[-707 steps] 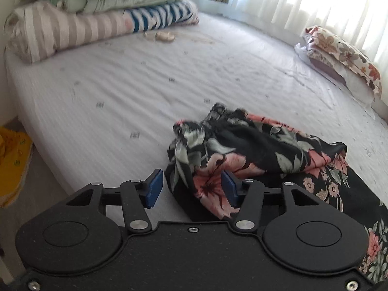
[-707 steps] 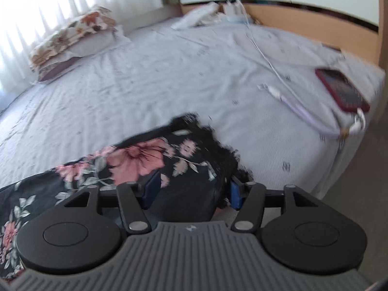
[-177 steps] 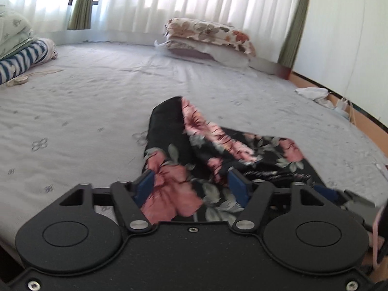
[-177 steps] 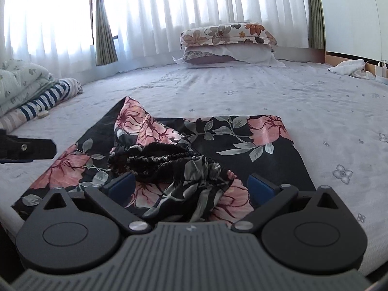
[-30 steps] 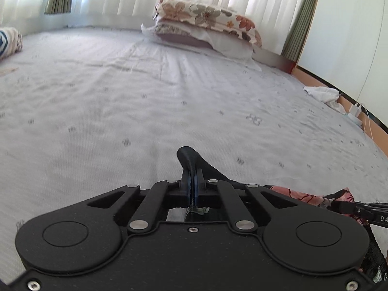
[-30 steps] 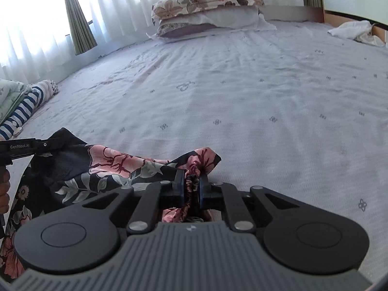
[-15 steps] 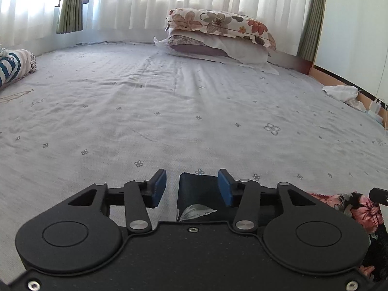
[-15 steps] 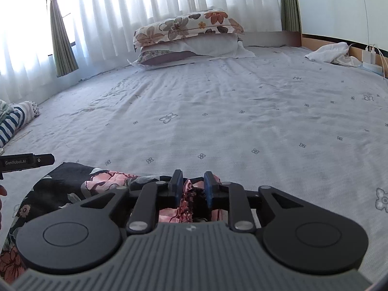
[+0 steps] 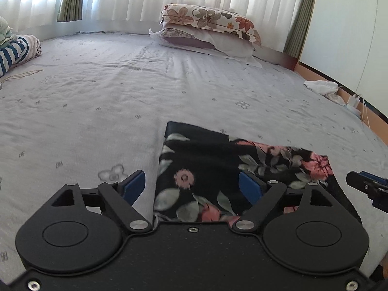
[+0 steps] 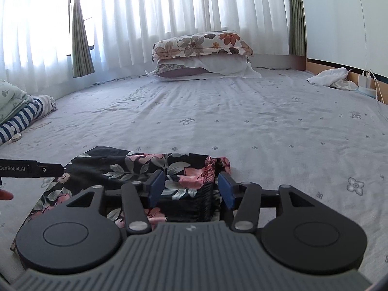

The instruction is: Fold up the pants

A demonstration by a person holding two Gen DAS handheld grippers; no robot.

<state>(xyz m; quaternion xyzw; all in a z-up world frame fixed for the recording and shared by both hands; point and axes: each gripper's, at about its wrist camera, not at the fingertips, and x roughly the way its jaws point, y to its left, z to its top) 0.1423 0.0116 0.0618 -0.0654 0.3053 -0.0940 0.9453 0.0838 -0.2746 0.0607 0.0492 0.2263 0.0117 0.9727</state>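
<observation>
The black floral pants (image 9: 218,165) lie folded flat on the grey bed sheet (image 9: 121,101). My left gripper (image 9: 192,189) hovers over their left edge, jaws opening wide, blue pads clear of the cloth. In the right wrist view the pants (image 10: 135,167) show their gathered waistband at the right end. My right gripper (image 10: 191,188) stands over that end, jaws opening, with the cloth lying between the pads but not pinched. The tip of the right gripper (image 9: 366,186) shows at the right edge of the left wrist view, and the left gripper's finger (image 10: 31,168) at the left edge of the right wrist view.
Stacked floral pillows (image 9: 208,26) lie at the far side by the white curtains (image 10: 169,12). Striped, folded bedding (image 10: 21,114) sits at the far left. A white cloth (image 10: 329,76) and chargers with cables (image 10: 365,82) lie by the wooden bed frame at right.
Both grippers were shut on the pants' far edge a second ago; both have let go, opened and drawn back toward me. The pants now lie flat.
</observation>
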